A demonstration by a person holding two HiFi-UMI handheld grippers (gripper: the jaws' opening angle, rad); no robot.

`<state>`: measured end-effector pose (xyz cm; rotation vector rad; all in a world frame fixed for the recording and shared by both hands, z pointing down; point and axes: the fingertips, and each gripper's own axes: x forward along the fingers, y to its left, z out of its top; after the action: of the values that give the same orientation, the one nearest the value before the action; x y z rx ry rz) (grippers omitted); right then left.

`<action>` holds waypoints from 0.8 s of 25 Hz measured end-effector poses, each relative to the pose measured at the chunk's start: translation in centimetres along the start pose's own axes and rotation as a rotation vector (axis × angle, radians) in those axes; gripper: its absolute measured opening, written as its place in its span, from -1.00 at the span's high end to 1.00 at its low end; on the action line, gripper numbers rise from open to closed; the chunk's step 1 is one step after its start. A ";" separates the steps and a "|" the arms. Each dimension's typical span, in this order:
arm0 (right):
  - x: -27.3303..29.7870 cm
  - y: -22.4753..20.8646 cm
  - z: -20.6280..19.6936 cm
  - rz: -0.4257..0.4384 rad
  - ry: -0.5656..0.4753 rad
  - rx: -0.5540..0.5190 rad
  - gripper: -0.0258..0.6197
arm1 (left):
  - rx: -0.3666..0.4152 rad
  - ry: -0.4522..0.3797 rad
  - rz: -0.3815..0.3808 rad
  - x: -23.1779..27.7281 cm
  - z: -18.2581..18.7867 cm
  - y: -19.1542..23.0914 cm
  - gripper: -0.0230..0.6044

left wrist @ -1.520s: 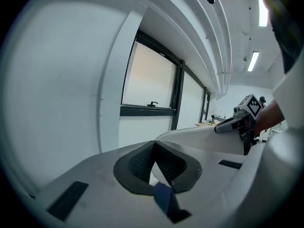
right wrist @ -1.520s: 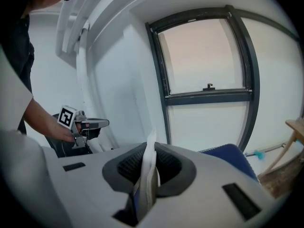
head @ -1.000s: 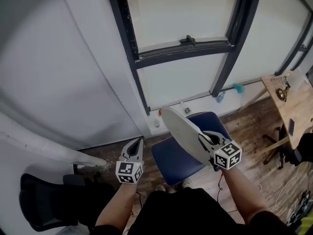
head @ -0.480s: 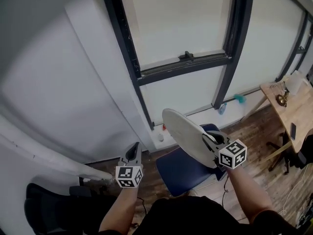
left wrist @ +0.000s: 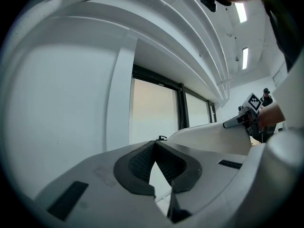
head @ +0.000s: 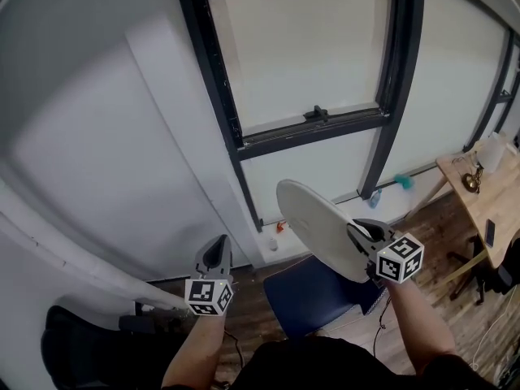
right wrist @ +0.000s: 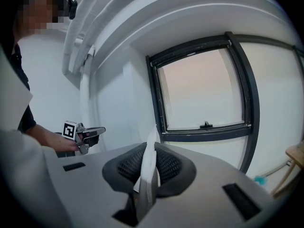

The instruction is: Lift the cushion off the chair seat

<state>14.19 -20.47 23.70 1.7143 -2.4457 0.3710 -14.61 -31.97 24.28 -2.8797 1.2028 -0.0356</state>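
A pale, flat round cushion (head: pixel 318 224) hangs tilted in the air above the blue chair seat (head: pixel 313 297), clear of it. My right gripper (head: pixel 358 231) is shut on the cushion's near edge. In the right gripper view the cushion's thin white edge (right wrist: pixel 149 168) stands upright, pinched between the dark pads. My left gripper (head: pixel 220 242) is held to the left of the chair, shut with nothing in it, and its pads (left wrist: pixel 140 163) meet at the tips. The left gripper view also shows the cushion (left wrist: pixel 209 137) and the right gripper (left wrist: pixel 241 119) off to its right.
A dark-framed window (head: pixel 313 120) and white wall stand straight ahead. A wooden table (head: pixel 486 192) with small items is at the right. Small bottles (head: pixel 374 197) sit on the floor by the wall. A black chair (head: pixel 81 344) and a white pipe (head: pixel 73 260) are at the lower left.
Both grippers have risen. The cushion has gone up with the right gripper, further above the blue seat. The left gripper stays shut and empty.
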 end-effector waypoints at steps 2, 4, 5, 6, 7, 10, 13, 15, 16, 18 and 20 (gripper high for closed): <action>-0.2 0.1 1.0 0.007 -0.010 -0.017 0.76 | 0.014 -0.008 -0.001 0.0 0.7 0.0 0.92; -0.2 0.1 1.9 0.014 -0.020 -0.036 0.76 | 0.022 -0.012 0.003 0.0 1.1 0.1 0.92; -0.2 0.2 2.2 0.016 -0.022 -0.045 0.76 | 0.025 -0.013 0.005 -0.1 1.3 0.1 0.92; -0.2 0.3 2.5 0.017 -0.024 -0.052 0.76 | 0.028 -0.015 0.007 -0.1 1.4 0.2 0.92; -0.1 0.4 2.7 0.017 -0.025 -0.057 0.76 | 0.031 -0.015 0.009 -0.2 1.6 0.2 0.92; 0.0 0.3 3.5 0.012 -0.026 -0.058 0.76 | 0.044 -0.015 0.012 -0.3 2.0 0.3 0.92; 0.0 0.4 4.0 0.018 -0.036 -0.062 0.76 | 0.057 -0.026 0.019 -0.5 2.4 0.1 0.92; -0.1 0.5 4.3 0.022 -0.044 -0.067 0.76 | 0.062 -0.033 0.024 -0.6 2.6 0.1 0.92; -0.1 0.6 4.4 0.024 -0.047 -0.072 0.76 | 0.062 -0.033 0.025 -0.6 2.7 0.0 0.92; -0.1 0.8 4.5 0.028 -0.049 -0.083 0.76 | 0.065 -0.033 0.024 -0.6 2.9 -0.1 0.92; -0.1 0.9 4.6 0.031 -0.048 -0.092 0.76 | 0.074 -0.036 0.027 -0.6 3.2 -0.2 0.92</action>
<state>13.53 -21.33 19.18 1.6693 -2.4830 0.2199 -14.75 -31.37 21.12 -2.7882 1.2078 -0.0269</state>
